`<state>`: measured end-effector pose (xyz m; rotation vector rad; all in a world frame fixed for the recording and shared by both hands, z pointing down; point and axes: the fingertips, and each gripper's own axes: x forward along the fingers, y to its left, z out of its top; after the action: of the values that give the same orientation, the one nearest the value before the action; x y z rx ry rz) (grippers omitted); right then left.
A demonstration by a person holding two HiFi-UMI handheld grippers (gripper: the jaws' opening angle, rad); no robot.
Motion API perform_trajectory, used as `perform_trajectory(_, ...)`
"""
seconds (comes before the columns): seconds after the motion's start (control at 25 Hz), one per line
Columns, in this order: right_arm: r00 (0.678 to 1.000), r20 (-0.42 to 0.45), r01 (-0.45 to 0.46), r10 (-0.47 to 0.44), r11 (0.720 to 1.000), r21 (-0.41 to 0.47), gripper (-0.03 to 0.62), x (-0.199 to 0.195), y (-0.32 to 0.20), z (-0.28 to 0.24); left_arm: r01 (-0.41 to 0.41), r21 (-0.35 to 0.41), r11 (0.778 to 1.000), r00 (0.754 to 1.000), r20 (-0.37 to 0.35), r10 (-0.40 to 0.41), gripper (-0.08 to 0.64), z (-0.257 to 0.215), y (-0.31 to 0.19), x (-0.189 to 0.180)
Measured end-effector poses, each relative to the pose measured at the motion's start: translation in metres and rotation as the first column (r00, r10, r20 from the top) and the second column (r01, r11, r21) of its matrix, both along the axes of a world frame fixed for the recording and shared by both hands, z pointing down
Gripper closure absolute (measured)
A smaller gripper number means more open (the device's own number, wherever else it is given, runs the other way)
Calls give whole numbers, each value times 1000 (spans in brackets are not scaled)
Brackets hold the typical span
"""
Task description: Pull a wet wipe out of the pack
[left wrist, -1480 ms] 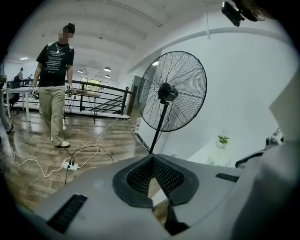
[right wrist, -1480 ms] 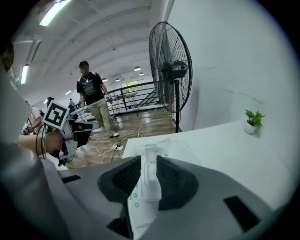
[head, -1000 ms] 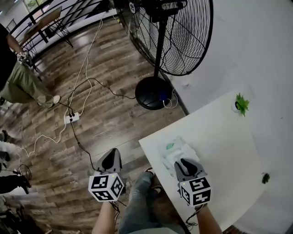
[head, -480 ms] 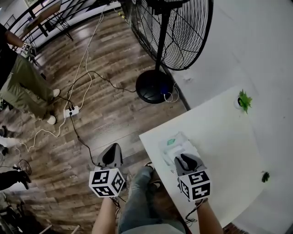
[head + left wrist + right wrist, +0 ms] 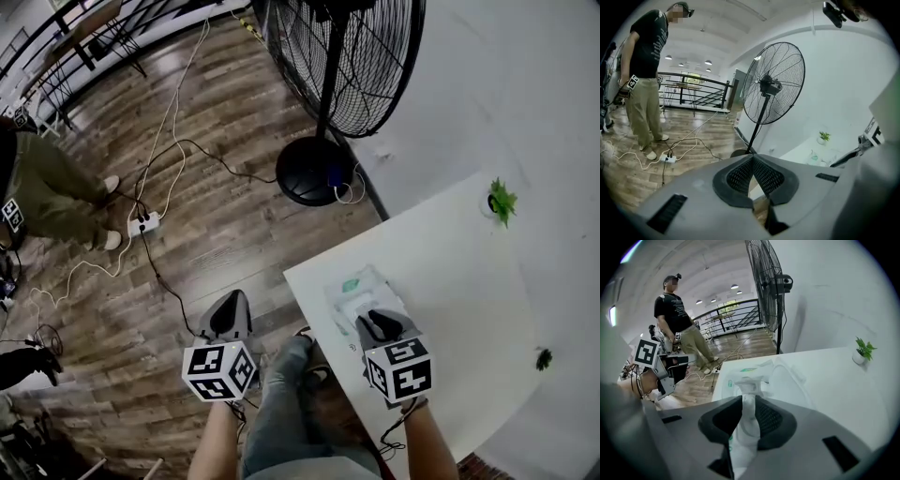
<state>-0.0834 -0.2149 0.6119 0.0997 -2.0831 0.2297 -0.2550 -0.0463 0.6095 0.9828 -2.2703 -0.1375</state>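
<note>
Your right claw [image 5: 748, 414] is clamped on the wipe [image 5: 744, 395], whose length runs straight ahead into the pack [image 5: 359, 292] just beyond it at the worktop's [image 5: 469, 281] near corner, while your left claw [image 5: 753, 174], closed on nothing, hangs well aside over the floor [image 5: 216, 225].

I see a white wet wipe [image 5: 747, 420] and dark grey fingers [image 5: 770, 420] with a mesh pattern. The pack [image 5: 367, 292] is pale white with a green mark. The counter [image 5: 469, 281] is white. The marker cubes [image 5: 398, 368] bear black-and-white squares. The floor [image 5: 206, 234] is brown wood plank, the fan [image 5: 347, 56] black.
</note>
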Motion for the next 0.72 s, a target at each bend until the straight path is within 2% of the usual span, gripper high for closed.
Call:
perform_trajectory(0.2, 999, -43, -22, 19, 997, -75, 519, -1, 0, 4, 3, 4, 1000, 1000, -8, -3, 558, 3, -1, 0)
perform_trajectory(0.4, 996, -55, -83, 74, 980, -183, 540, -4, -2, 7, 5, 10, 1000, 1000, -19, -5, 558, 5, -4, -1)
perform_trajectory(0.72, 997, -73, -45, 35, 989, -144, 561, -7, -1, 8, 11, 3, 1000, 999, -30, -11, 558, 9, -4, -6)
